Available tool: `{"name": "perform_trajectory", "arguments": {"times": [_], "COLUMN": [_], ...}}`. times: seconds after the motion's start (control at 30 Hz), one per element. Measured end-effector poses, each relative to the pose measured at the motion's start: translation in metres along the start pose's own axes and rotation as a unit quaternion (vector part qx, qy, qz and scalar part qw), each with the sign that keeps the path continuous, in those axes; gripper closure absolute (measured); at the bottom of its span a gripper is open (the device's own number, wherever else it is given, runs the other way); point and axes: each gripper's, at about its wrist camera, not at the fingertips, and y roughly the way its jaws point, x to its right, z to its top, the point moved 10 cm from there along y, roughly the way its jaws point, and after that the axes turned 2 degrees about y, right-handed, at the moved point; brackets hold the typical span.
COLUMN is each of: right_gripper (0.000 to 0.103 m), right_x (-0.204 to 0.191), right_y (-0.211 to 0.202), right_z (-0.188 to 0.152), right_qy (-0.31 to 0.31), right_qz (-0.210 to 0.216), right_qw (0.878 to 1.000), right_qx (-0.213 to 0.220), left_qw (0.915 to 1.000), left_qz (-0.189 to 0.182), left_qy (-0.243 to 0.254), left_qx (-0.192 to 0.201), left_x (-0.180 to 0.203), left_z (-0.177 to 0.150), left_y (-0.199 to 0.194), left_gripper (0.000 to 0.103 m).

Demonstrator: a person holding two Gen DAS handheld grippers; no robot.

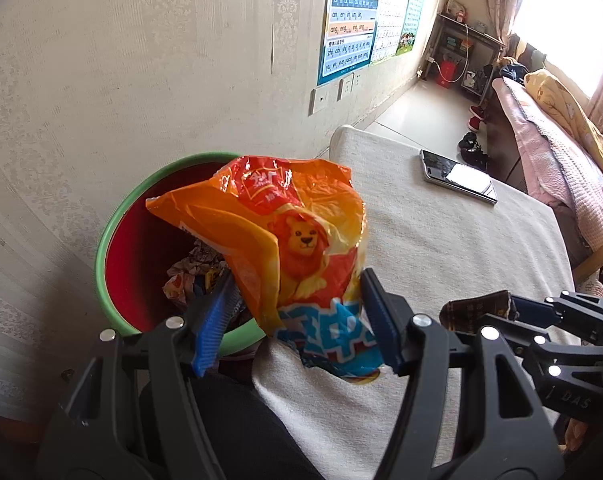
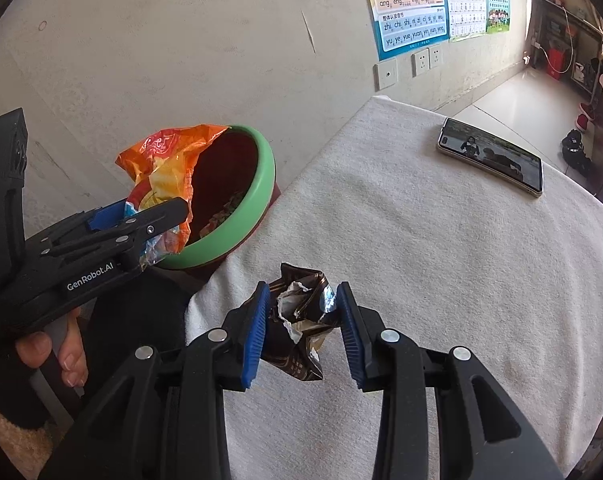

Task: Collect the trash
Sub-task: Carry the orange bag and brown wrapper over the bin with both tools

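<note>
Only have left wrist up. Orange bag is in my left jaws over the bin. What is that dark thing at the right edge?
Observer: A crumpled brown wrapper, clamped between the right gripper pads, above the white cloth.
Operator: Any other trash left on the cloth? My view is cut off at the bottom right.
Observer: None that the right wrist view shows; the only thing lying there is the phone.
Operator: How does my left grip look from the side?
Observer: The left gripper pinches the orange bag at its lower end; the bag's top leans over the green rim of the bin.
</note>
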Motion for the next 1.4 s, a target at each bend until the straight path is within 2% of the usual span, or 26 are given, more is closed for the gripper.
{"name": "perform_trajectory", "arguments": {"times": [0.27, 0.97, 1.4], "right_gripper": [0.069, 0.069, 0.069], "right_x": [-0.010, -0.062, -0.080], "right_y": [0.004, 0.016, 0.026], "right_z": [0.007, 0.059, 0.079], "right_qy": [-0.016, -0.089, -0.081], "right_qz": [0.002, 0.010, 0.024], "right_qw": [1.000, 0.996, 0.996], "right_qx": [0.002, 0.028, 0.039], "left_qw": [0.9998, 0.9976, 0.9965], "left_qz": [0.015, 0.060, 0.067], "left_qy": [-0.010, -0.032, -0.047], "left_qx": [-0.002, -0.008, -0.014], "left_x": [-0.019, -0.076, -0.090], "left_z": [0.000, 0.003, -0.002], "left_y": [0.004, 0.011, 0.014], "left_gripper": [0.043, 0.043, 0.043]}}
